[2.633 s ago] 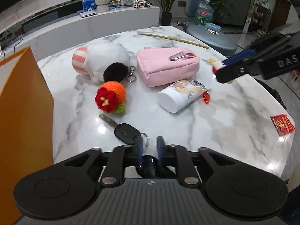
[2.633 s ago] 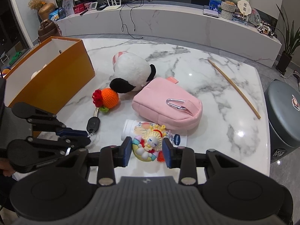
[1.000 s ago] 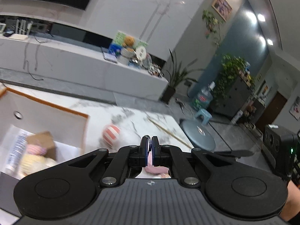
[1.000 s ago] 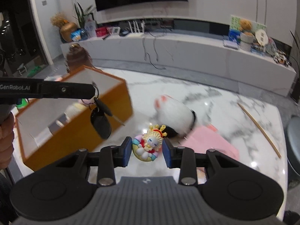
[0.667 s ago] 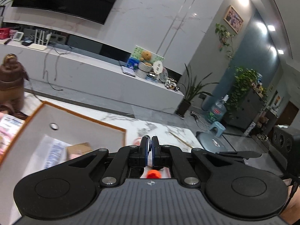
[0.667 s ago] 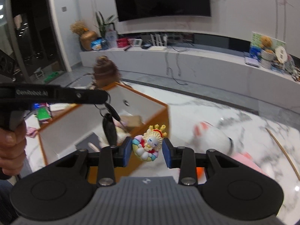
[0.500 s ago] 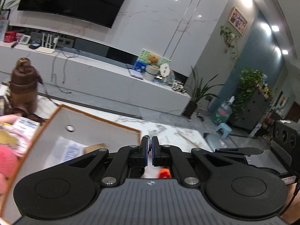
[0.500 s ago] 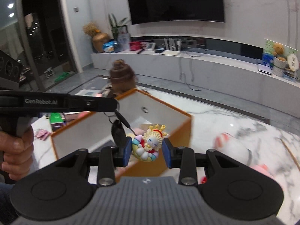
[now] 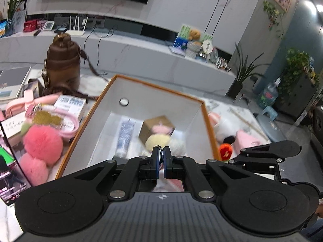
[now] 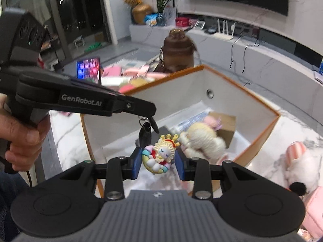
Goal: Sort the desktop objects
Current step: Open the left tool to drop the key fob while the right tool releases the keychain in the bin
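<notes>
Above the orange box (image 10: 260,143), left tool (image 10: 150,119) pinches a key ring (image 9: 160,154), right tool (image 10: 158,160) clamps a figurine (image 10: 159,157); dangling keys (image 10: 145,134) may snag it.

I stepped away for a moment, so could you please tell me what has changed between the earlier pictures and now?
The left tool took the car key off the table by its ring and carried it over the orange box, where it now dangles. The right tool carried the small sun figurine from above the table to the box as well. Both grips stayed shut, and the plush toy and pink pouch remain on the table.
</notes>
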{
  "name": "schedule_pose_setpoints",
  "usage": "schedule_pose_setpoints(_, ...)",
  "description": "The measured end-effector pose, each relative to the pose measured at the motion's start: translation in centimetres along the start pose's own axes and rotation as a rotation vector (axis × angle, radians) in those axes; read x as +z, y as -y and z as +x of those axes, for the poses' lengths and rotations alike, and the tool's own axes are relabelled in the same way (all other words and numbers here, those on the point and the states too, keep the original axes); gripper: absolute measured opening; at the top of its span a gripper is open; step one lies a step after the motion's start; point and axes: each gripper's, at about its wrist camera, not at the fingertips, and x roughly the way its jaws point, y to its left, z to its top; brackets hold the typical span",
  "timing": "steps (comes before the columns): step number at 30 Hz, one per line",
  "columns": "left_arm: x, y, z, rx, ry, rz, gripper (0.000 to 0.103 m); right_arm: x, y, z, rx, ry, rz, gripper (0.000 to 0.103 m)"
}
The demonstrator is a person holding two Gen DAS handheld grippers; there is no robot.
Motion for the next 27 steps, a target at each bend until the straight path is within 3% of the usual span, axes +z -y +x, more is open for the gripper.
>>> schedule_pose_setpoints(8,-0.8,0.1,0.9,0.030,-0.041,0.037,0.003,0.0,-0.7,3.2,-0.002,-0.064,-0.029,0.037)
schedule_pose_setpoints(19,-1.2,0.2,1.5,0.055,-0.074,0.053,0.005,-0.6,-1.2,4.6,-0.005,-0.127,-0.064,0.039)
schedule_pose_setpoints(21,-1.2,0.2,1.7,0.070,-0.077,0.055,0.011,-0.6,-1.2,4.5,-0.009,-0.124,-0.068,0.042)
schedule_pose_setpoints(23,-1.1,0.3,1.7,0.085,-0.076,0.052,0.043,-0.7,-1.3,4.4,-0.010,-0.119,-0.072,0.045)
schedule_pose_setpoints(25,-1.1,0.3,1.6,0.091,-0.063,0.049,0.066,-0.7,-1.3,4.1,-0.018,-0.107,-0.071,0.048)
schedule_pose_setpoints(27,-0.9,0.5,1.4,0.087,-0.051,0.050,0.067,-0.7,-1.2,3.7,-0.020,-0.091,-0.064,0.049)
